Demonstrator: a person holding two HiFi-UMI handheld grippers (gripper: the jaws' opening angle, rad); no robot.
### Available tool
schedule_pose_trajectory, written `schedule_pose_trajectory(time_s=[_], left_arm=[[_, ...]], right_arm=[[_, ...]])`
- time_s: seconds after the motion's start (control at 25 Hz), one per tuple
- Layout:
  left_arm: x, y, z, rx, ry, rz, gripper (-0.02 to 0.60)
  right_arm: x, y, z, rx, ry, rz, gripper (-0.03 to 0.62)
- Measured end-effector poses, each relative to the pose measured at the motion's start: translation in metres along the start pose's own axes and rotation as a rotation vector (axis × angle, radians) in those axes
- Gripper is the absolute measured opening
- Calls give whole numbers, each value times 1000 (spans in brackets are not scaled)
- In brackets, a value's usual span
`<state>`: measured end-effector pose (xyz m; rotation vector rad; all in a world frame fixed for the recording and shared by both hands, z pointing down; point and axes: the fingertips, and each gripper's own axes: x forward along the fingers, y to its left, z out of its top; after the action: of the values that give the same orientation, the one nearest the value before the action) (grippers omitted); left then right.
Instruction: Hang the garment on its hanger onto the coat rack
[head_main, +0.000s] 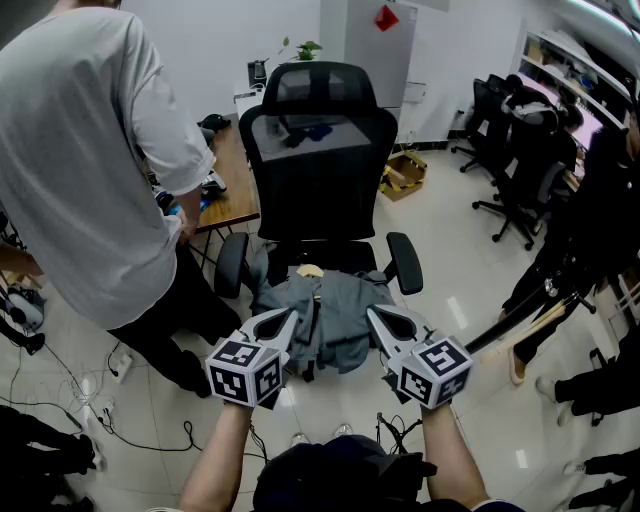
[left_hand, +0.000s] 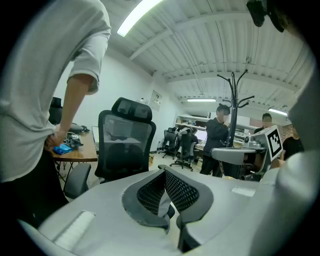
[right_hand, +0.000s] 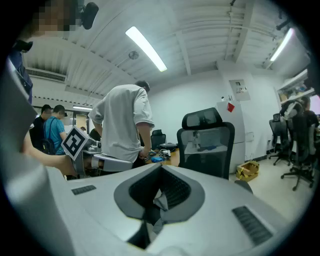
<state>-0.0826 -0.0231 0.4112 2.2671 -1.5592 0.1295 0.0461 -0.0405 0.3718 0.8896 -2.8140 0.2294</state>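
A grey garment (head_main: 330, 310) lies crumpled on the seat of a black office chair (head_main: 318, 150), with a pale wooden piece of its hanger (head_main: 310, 270) showing at the top. My left gripper (head_main: 290, 315) (left_hand: 164, 172) hovers at the garment's left front edge, jaws shut with nothing between them. At the right front edge my right gripper (head_main: 372, 312) (right_hand: 161, 167) is likewise shut and holds nothing. The black coat rack (left_hand: 233, 100) stands upright in the left gripper view, off to the right beyond the right gripper.
A person in a white T-shirt (head_main: 80, 150) stands close on the left beside a wooden desk (head_main: 235, 190). Cables (head_main: 100, 420) trail over the floor at lower left. A cardboard box (head_main: 403, 172) and more office chairs (head_main: 520, 170) stand behind and to the right.
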Motion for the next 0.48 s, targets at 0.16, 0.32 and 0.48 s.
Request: schedule_pose_trajectory(time_s=[0.16,0.32,0.48], left_arm=[[23,-4,3,29,17,20,2],[42,5,0,49,37,55,2],[63,24,-5,52,66,70,2]], right_arm=[[3,-20,5,4,1,31,12],[14,-37,2,9,8,57,12],[32,-46,2,14,18,70,12]])
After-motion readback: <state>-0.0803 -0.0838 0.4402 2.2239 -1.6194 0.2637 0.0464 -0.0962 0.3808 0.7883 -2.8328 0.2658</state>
